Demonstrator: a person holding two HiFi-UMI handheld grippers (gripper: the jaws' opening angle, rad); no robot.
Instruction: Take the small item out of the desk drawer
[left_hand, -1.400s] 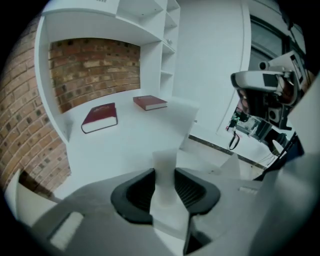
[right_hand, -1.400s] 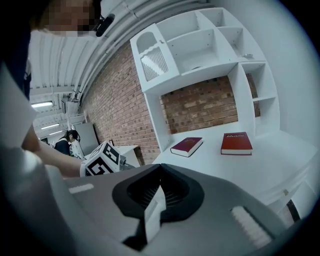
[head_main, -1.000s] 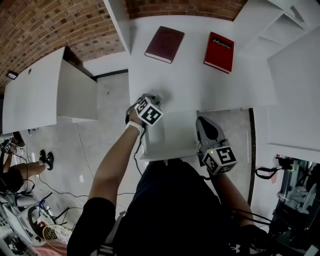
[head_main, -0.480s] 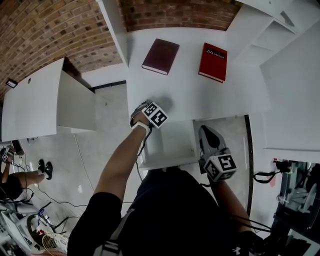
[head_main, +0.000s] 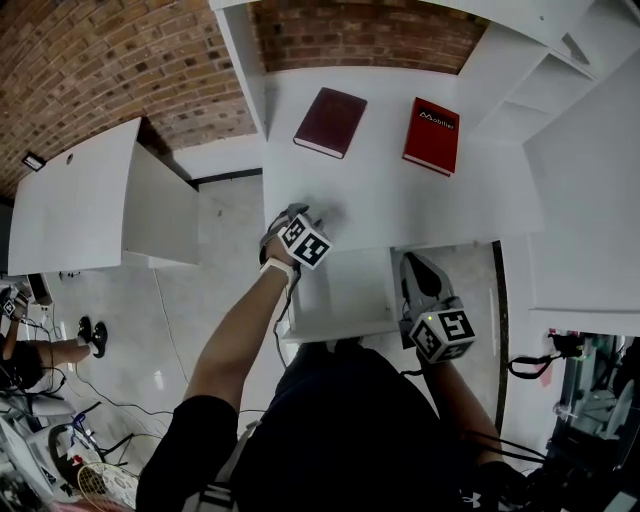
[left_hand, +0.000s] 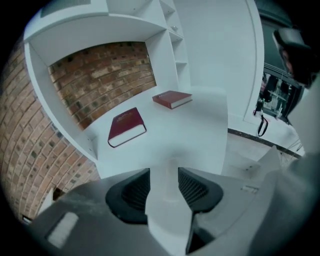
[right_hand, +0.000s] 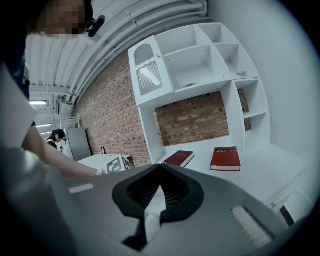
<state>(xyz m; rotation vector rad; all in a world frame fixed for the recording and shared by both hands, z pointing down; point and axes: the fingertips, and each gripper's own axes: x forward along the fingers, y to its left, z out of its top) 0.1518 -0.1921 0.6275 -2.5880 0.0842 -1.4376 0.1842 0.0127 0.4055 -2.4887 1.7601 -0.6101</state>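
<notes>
Though empty, left gripper (left_hand: 164, 176) wider than before

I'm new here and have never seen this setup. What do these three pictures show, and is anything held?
No robot: a person holds a two-jaw gripper in each hand. The top-down picture comes from a camera on the person's head; the other two from cameras riding on each gripper, looking along its jaws. On the desk lie a maroon book and a red book; below its edge a drawer stands pulled out. The left gripper is at the desk's edge; its jaws have just been opening and stand apart, only white desk showing between them. The right gripper, beside the drawer, is shut and empty.
</notes>
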